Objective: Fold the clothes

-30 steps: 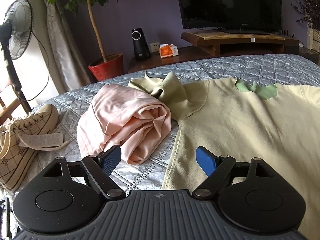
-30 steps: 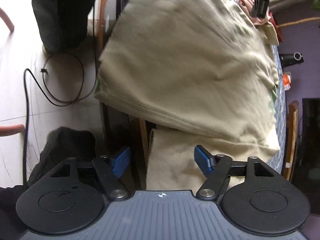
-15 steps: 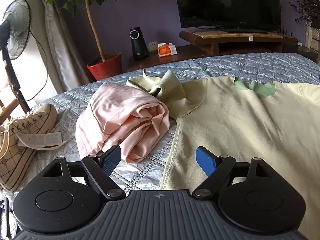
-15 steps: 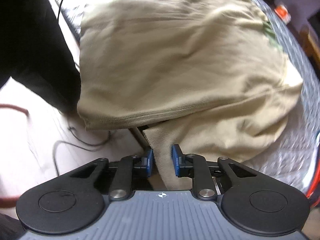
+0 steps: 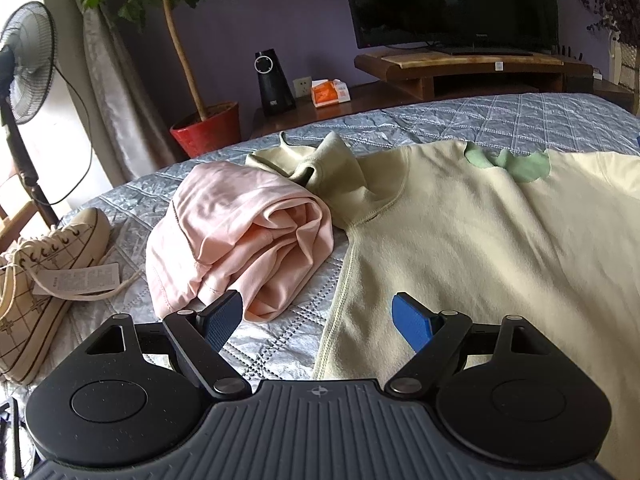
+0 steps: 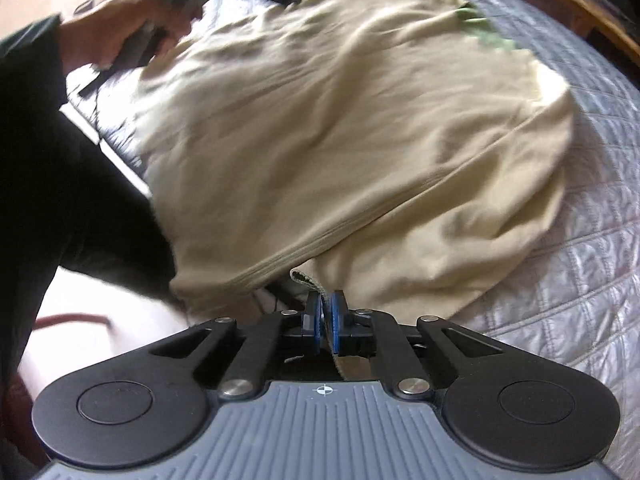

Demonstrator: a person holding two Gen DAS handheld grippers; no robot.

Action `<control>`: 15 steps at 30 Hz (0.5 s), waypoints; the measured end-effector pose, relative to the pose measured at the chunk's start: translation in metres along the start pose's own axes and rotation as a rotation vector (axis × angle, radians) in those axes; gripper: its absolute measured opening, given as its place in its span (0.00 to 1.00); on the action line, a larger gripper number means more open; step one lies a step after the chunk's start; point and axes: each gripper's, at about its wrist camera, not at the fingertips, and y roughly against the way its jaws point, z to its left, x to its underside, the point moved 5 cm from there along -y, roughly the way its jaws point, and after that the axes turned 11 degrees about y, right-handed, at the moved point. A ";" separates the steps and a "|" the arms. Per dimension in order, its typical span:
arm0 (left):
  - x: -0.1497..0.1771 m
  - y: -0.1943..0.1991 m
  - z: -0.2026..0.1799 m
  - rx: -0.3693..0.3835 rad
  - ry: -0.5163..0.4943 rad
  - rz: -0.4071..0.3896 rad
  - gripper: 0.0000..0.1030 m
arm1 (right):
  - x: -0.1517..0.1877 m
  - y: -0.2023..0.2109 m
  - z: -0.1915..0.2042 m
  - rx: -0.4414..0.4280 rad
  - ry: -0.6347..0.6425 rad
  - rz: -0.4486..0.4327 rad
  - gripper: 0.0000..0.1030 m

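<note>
Left wrist view. Left claw [image 5: 318,318] released, blue pads wide apart, hovering low over the near side edge of the pale yellow fleece sweatshirt with green collar trim [image 5: 492,240]. Sweatshirt lies spread flat on the bed, collar away from the camera, one sleeve bunched against a rumpled pink garment [image 5: 240,236] just beside it. To do this step well, judging from here: bring the pads down astride the side seam, take both layers, and keep clear of the pink garment.

Right wrist view. Blurred. Right claw [image 6: 328,326] clenched on a thin edge of the sweatshirt's cloth, probably sleeve or hem; cannot tell which. A hand [image 6: 116,32] grips the other tool at the far side. Lift evenly so the body does not drag or wrinkle.

Surface and room. Grey quilted bedspread [image 5: 500,120], slick-looking; cloth may slide. A checked canvas sneaker [image 5: 36,292] with a paper tag sits on the bed's left. Beyond: potted plant, standing fan, dark television on a wooden stand.
</note>
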 end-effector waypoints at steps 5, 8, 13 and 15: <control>-0.002 0.000 0.006 -0.008 0.029 -0.013 0.84 | -0.006 0.014 -0.018 -0.001 -0.112 -0.093 0.06; -0.004 -0.001 0.015 -0.007 0.081 -0.007 0.84 | -0.013 0.036 -0.033 0.000 -0.199 -0.181 0.06; -0.006 -0.002 0.022 -0.012 0.117 0.000 0.84 | -0.028 0.077 -0.055 0.070 -0.264 -0.298 0.09; -0.006 0.000 0.020 -0.007 0.101 -0.003 0.84 | -0.035 0.066 -0.033 0.178 -0.023 -0.157 0.13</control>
